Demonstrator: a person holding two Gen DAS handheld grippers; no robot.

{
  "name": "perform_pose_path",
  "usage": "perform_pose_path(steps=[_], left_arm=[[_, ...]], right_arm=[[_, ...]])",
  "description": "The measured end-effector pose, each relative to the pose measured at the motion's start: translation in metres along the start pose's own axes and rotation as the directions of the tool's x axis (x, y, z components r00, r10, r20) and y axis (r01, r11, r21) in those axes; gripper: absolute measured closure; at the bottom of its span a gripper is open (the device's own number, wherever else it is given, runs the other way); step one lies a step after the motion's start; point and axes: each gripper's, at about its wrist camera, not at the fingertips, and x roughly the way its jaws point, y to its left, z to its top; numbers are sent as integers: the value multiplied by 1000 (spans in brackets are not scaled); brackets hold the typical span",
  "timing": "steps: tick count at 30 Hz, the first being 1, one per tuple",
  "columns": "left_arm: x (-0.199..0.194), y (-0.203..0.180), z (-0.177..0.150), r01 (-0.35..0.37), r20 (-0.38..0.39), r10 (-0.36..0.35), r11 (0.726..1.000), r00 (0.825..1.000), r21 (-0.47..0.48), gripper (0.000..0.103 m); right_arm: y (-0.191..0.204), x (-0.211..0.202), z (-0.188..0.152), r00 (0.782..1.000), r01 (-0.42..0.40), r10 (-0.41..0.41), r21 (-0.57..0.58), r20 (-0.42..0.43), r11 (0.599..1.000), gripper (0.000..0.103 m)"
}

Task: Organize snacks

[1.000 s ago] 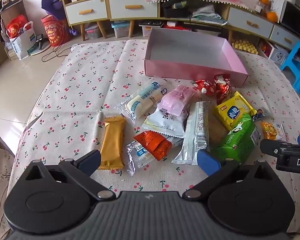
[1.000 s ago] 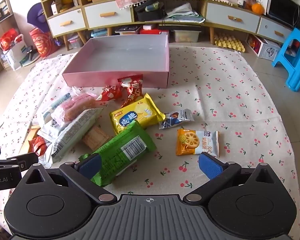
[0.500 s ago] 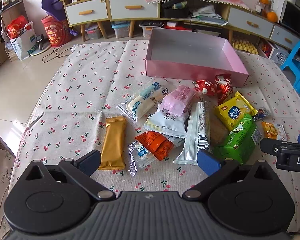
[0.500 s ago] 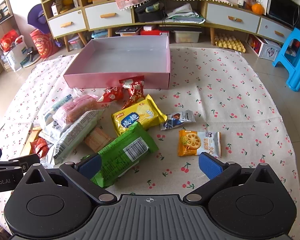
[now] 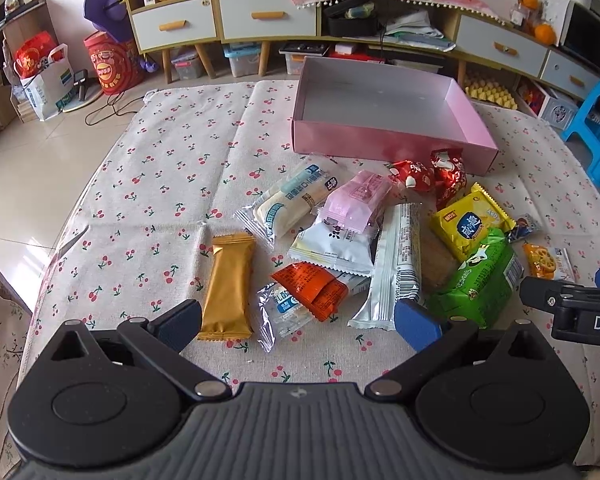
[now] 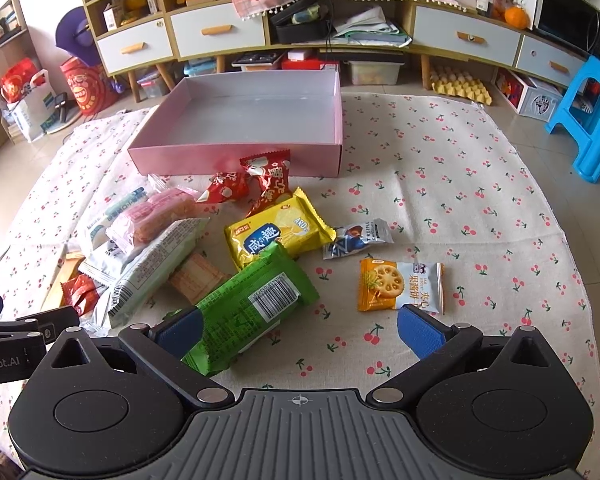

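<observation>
Both grippers spread and empty over the scattered snacks; the pink box (image 6: 236, 156) is bare.

The left gripper (image 5: 298, 322) hangs released: gold bar (image 5: 227, 286) just ahead of its left jaw, orange packet (image 5: 312, 290) between the jaws. The right gripper (image 6: 298, 330) gapes too, green pack (image 6: 252, 306) against its left jaw, lotus-biscuit packet (image 6: 400, 286) just ahead of its right. Best take one free-lying packet, pinched across its width, and carry it forward to the box.

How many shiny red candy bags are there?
2. Both lie just in front of the pink box: one red bag on the left, the other red bag beside it on the right, leaning on the box wall. More might hide under the pile.
</observation>
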Motion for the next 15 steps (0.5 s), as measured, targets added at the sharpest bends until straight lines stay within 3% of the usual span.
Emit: perform_pose_path(steps=[15], left_arm=[[0,0,0,0,1,0,1000,1000,-1,0]], right_arm=[[1,0,0,1000,-2,2,-5,1,1000,0]])
